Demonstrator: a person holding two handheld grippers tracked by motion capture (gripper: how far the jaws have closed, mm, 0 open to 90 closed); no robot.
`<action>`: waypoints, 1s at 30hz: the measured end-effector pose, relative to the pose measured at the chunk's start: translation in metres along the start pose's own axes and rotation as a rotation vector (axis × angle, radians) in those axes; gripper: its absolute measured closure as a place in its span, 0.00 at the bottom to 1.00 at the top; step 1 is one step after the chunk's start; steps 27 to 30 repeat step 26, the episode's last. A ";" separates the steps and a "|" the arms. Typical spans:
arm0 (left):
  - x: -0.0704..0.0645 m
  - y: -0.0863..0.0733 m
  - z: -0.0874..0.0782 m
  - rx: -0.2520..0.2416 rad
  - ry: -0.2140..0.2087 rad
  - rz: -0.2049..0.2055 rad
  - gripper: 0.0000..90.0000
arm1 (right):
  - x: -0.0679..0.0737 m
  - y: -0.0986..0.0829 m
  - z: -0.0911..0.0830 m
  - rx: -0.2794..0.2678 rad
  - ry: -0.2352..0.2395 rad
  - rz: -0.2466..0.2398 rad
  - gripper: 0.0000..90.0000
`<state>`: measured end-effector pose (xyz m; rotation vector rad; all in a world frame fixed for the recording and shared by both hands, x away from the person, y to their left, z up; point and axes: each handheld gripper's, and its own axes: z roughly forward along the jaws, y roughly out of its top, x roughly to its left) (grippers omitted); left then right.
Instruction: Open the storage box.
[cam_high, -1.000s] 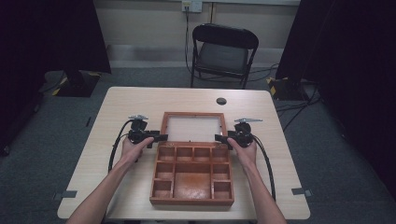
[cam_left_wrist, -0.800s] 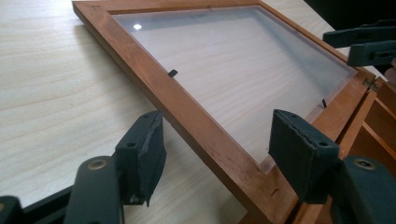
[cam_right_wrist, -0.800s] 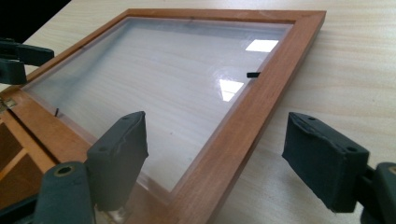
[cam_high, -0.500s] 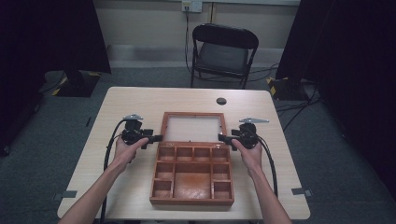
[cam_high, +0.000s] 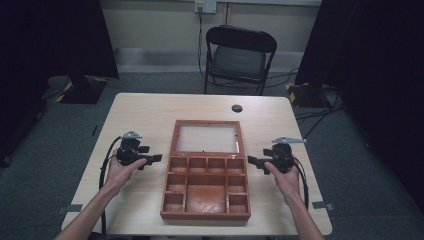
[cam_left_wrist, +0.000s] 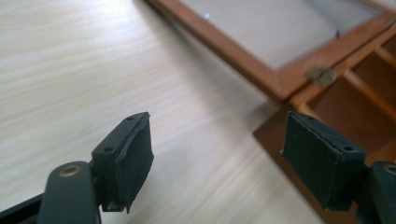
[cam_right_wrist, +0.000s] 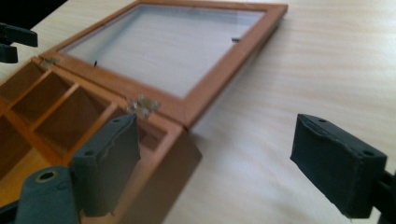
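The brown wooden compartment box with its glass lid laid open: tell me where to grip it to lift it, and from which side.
Grip the brown wooden compartment box by its two outer side walls, the left gripper coming in from the left and the right gripper from the right. Both already flank it with jaws open, and the walls are straight and thin. Avoid the glass lid: it lies flat on the table, hinged.

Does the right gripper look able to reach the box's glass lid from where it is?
Probably yes: the right gripper is open beside the box, and bare table lies between it and the lid.
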<state>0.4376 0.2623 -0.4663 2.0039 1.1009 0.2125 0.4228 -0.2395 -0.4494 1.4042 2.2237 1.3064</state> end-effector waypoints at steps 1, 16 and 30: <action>0.000 -0.003 -0.002 0.008 0.005 0.005 0.24 | -0.001 -0.004 -0.004 0.007 -0.008 0.003 0.16; 0.000 -0.046 -0.014 0.095 0.093 0.103 0.20 | -0.022 -0.069 -0.045 0.132 -0.195 0.017 0.17; -0.002 -0.056 -0.007 0.023 0.164 0.170 0.12 | -0.024 -0.083 -0.032 0.086 -0.340 -0.073 0.04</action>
